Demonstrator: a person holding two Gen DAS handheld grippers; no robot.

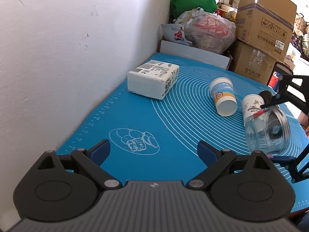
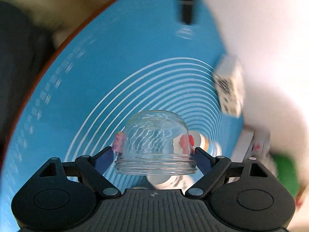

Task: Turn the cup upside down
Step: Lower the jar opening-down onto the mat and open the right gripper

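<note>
My right gripper (image 2: pixel 154 145) is shut on a clear glass cup (image 2: pixel 155 141), held above the blue mat (image 2: pixel 115 67) with its threaded mouth toward the camera and its base away. The same cup shows in the left wrist view (image 1: pixel 267 133), tilted on its side in the air, mouth to the right, clamped by the right gripper (image 1: pixel 267 133). My left gripper (image 1: pixel 153 150) is open and empty, low over the mat (image 1: pixel 173 135) near the front edge. The right wrist view is blurred by motion.
Two paper cups lie on their sides on the mat: a blue and orange one (image 1: pixel 224 96) and a white patterned one (image 1: pixel 251 106) behind the glass cup. A white wrapped block (image 1: pixel 153 79) sits by the wall (image 1: pixel 67 58). Cardboard boxes (image 1: pixel 264 29) and bags (image 1: pixel 208 31) stand behind the table.
</note>
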